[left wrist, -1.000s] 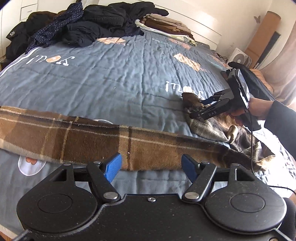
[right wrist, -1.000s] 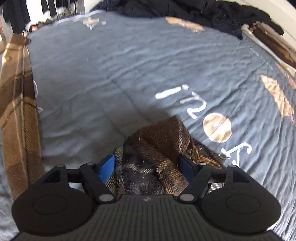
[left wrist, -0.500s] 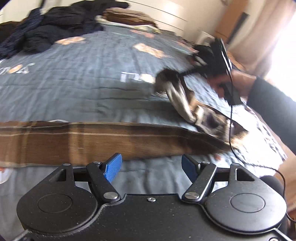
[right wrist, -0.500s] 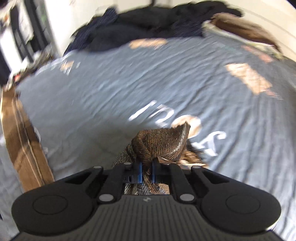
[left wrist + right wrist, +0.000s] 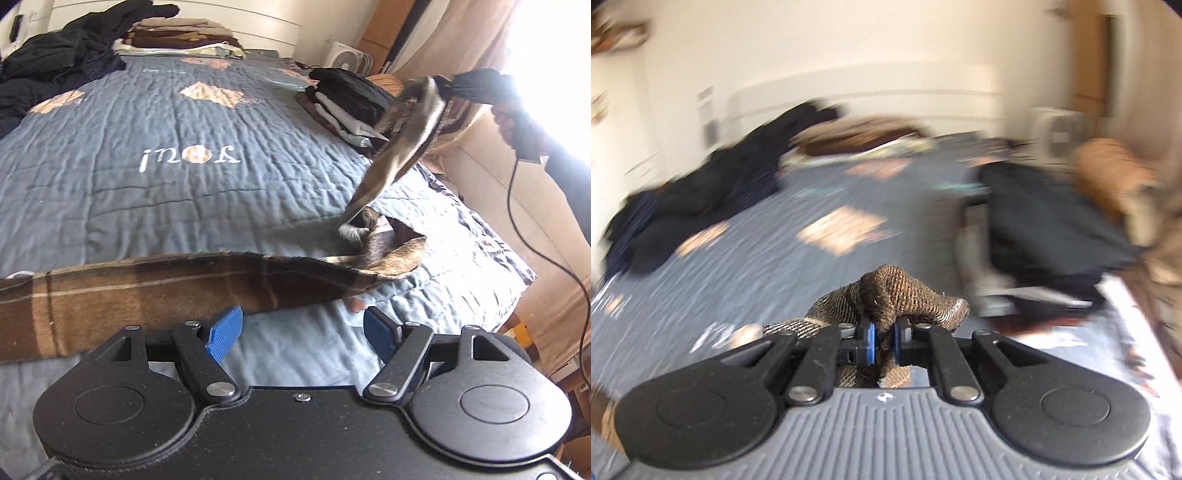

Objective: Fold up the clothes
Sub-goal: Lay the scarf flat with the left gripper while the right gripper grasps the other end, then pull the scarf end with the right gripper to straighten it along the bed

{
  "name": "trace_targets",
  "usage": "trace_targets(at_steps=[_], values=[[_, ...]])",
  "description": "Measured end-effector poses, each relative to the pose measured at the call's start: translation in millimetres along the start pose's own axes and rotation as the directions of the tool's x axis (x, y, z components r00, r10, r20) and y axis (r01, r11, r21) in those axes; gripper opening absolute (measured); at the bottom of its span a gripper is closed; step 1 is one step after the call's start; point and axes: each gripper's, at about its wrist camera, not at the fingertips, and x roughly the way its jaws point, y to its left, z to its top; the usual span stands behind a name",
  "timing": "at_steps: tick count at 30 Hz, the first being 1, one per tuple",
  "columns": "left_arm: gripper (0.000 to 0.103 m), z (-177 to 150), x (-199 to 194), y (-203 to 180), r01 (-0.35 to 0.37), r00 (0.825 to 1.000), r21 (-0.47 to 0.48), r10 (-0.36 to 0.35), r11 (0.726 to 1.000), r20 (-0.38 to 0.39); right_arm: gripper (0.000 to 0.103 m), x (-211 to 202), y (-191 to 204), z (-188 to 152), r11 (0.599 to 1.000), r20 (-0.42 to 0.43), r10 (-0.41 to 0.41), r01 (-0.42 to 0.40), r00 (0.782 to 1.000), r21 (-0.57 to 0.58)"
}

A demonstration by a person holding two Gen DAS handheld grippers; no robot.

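So our right gripper [image 5: 882,341] has its two blue pads pinched tight on a bunched end of the brown plaid woolly scarf [image 5: 155,291], a knob of weave poking out just above the fingers at the bottom middle of that view. In the left wrist view we can see that same gripper [image 5: 448,86] up at the upper right, against the bright window, with the scarf hanging down from it in a twisted strip.

Our left gripper [image 5: 303,334] has its blue fingers spread wide with nothing between them, sitting just in front of the scarf without touching it.

Only writing we can spot is white lettering on the blue-grey quilted bedspread [image 5: 184,203], left of centre. It reads upside down and we can't make it out properly.

The scarf itself: long, dark brown with tan stripes, lying flat across the lower left of the bed, then lifting off at the right where it curls and climbs.
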Motion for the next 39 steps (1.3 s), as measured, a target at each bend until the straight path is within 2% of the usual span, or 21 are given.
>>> trace_targets(at_steps=[4, 9, 12, 14, 18, 20, 22, 24, 25, 27, 29, 30, 32, 35, 37, 39], values=[[0.072, 6, 8, -18, 0.026, 1.000, 0.031, -0.026, 0.999, 0.002, 0.009, -55, -72, 5, 0.984, 0.069, -0.137, 0.128, 0.988, 0.121], [0.072, 5, 15, -30, 0.045, 0.999, 0.048, -0.044, 0.998, -0.005, 0.009, -109, -143, 4, 0.928, 0.092, -0.304, 0.273, 0.948, 0.253], [0.072, 2, 16, -32, 0.046, 0.999, 0.046, -0.046, 0.998, -0.011, 0.009, -118, -178, -3, 0.878, 0.030, -0.416, 0.393, 0.909, 0.273], [0.072, -1, 16, -32, 0.041, 0.999, 0.046, -0.040, 0.998, -0.016, 0.010, -113, -201, -14, 0.833, -0.046, -0.495, 0.489, 0.868, 0.260], [0.072, -4, 11, -28, 0.021, 1.000, 0.038, -0.020, 0.999, -0.017, 0.014, -74, -237, -54, 0.764, -0.233, -0.575, 0.616, 0.784, 0.189], [0.075, -6, 4, -23, 0.004, 1.000, 0.030, -0.003, 1.000, -0.010, 0.025, -56, -251, -79, 0.740, -0.313, -0.583, 0.649, 0.750, 0.178], [0.077, -7, -2, -18, -0.014, 1.000, 0.022, 0.014, 1.000, -0.004, 0.034, -46, -261, -103, 0.719, -0.358, -0.589, 0.672, 0.725, 0.178], [0.077, -8, -7, -11, -0.029, 1.000, 0.011, 0.029, 1.000, -0.004, 0.047, -42, -265, -118, 0.707, -0.368, -0.605, 0.689, 0.706, 0.159], [0.077, -9, -8, -8, -0.035, 0.999, 0.007, 0.035, 0.999, -0.007, 0.048, -43, -265, -122, 0.704, -0.360, -0.615, 0.694, 0.702, 0.149], [0.077, -10, -9, -1, -0.049, 0.999, 0.003, 0.049, 0.999, -0.013, 0.057, -52, -266, -124, 0.703, -0.333, -0.626, 0.695, 0.705, 0.150], [0.078, -10, -9, 5, -0.064, 0.998, 0.005, 0.064, 0.998, -0.022, 0.060, -64, -260, -118, 0.722, -0.285, -0.621, 0.674, 0.730, 0.156], [0.078, -11, -11, 10, -0.076, 0.997, 0.006, 0.076, 0.997, -0.025, 0.063, -71, -252, -112, 0.743, -0.255, -0.608, 0.652, 0.751, 0.149], [0.079, -12, -17, 21, -0.110, 0.993, 0.009, 0.110, 0.994, -0.029, 0.069, -79, -223, -103, 0.812, -0.196, -0.548, 0.573, 0.813, 0.106], [0.079, -13, -27, 39, -0.160, 0.986, 0.014, 0.161, 0.987, -0.036, 0.074, -78, -156, -103, 0.925, -0.125, -0.369, 0.376, 0.921, 0.045], [0.079, -13, -43, 57, -0.210, 0.977, -0.001, 0.210, 0.978, -0.030, 0.077, -71, -106, -111, 0.971, -0.107, -0.236, 0.240, 0.966, 0.024], [0.080, -12, -61, 77, -0.264, 0.964, -0.022, 0.264, 0.964, -0.023, 0.078, -60, -49, -121, 0.997, -0.113, -0.078, 0.077, 0.991, -0.008]])
